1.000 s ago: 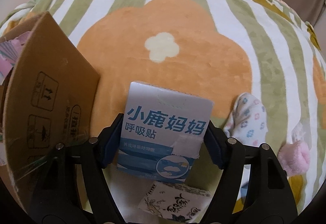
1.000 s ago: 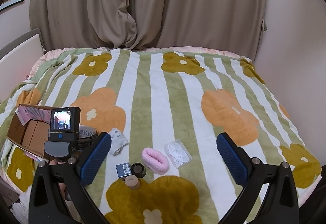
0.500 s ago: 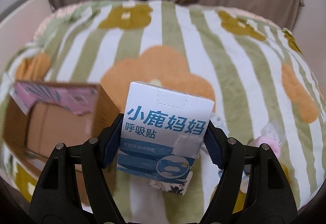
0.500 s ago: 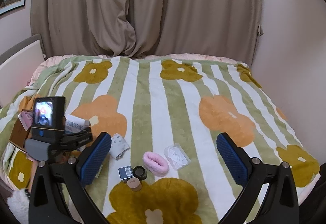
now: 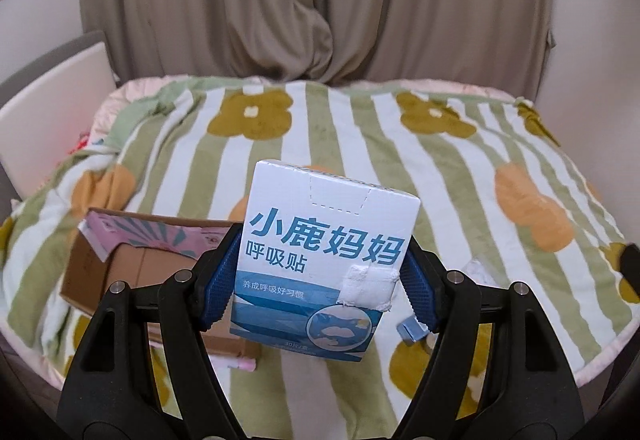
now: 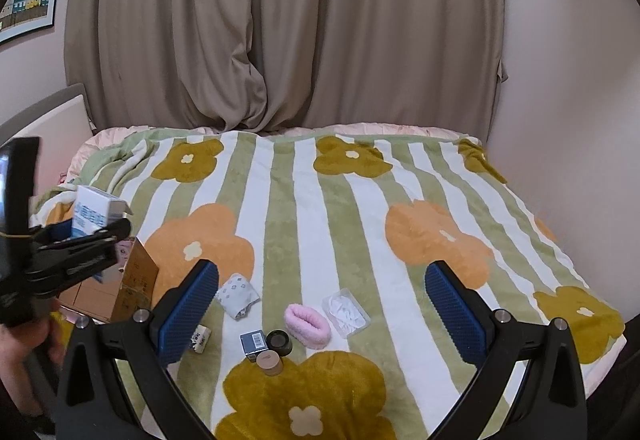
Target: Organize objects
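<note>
The left gripper (image 5: 316, 280) clamps a white-and-blue carton (image 5: 326, 264) above the blanket, the cardboard box (image 5: 132, 272) at near left holding a pink packet (image 5: 152, 236), while the right gripper (image 6: 320, 312) hangs spread and empty.

A white and blue carton (image 5: 324, 260) with blue Chinese lettering and a torn white tape patch is sitting upright, clamped between blue pads, raised above an open cardboard box (image 5: 132, 272) that is lying near the blanket's (image 6: 304, 224) left edge. A patterned sock (image 6: 237, 294), pink scrunchie (image 6: 307, 325), clear packet (image 6: 346, 313), barcoded box (image 6: 253, 345) and two small jars (image 6: 280, 342) are lying near the blanket's front edge.
</note>
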The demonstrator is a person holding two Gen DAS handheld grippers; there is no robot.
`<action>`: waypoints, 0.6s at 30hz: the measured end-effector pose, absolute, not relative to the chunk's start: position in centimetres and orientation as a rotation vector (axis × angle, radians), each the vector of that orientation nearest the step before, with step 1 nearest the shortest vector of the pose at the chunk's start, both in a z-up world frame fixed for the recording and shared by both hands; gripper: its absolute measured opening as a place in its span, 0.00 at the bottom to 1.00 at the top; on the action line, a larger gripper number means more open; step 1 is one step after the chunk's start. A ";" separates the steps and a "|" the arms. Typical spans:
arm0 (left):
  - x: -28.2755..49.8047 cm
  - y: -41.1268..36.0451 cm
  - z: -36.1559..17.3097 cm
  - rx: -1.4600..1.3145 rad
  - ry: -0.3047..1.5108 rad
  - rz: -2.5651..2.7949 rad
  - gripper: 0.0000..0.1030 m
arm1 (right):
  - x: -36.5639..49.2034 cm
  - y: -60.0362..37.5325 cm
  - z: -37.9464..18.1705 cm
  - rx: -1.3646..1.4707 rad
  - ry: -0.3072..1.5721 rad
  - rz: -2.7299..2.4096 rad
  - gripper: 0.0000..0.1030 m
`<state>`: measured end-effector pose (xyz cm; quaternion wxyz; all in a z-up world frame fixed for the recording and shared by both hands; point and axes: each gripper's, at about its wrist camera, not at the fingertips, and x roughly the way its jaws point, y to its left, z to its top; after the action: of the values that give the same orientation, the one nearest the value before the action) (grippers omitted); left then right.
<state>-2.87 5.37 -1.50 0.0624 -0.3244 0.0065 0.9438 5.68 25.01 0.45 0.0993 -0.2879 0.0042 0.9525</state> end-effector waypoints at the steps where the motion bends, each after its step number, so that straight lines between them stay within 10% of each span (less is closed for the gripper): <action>1: -2.0 5.2 -0.9 -0.965 0.018 2.853 0.68 | 5.9 24.9 0.6 -0.845 0.010 2.820 1.00; 18: 5.1 4.0 2.8 -0.857 -0.050 2.864 0.68 | 7.0 23.3 0.9 -0.837 -0.080 2.862 1.00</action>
<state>5.06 4.04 2.80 0.0758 -0.2859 -0.0166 0.9551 7.04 23.32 0.94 0.0793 -0.2797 -0.0267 0.9564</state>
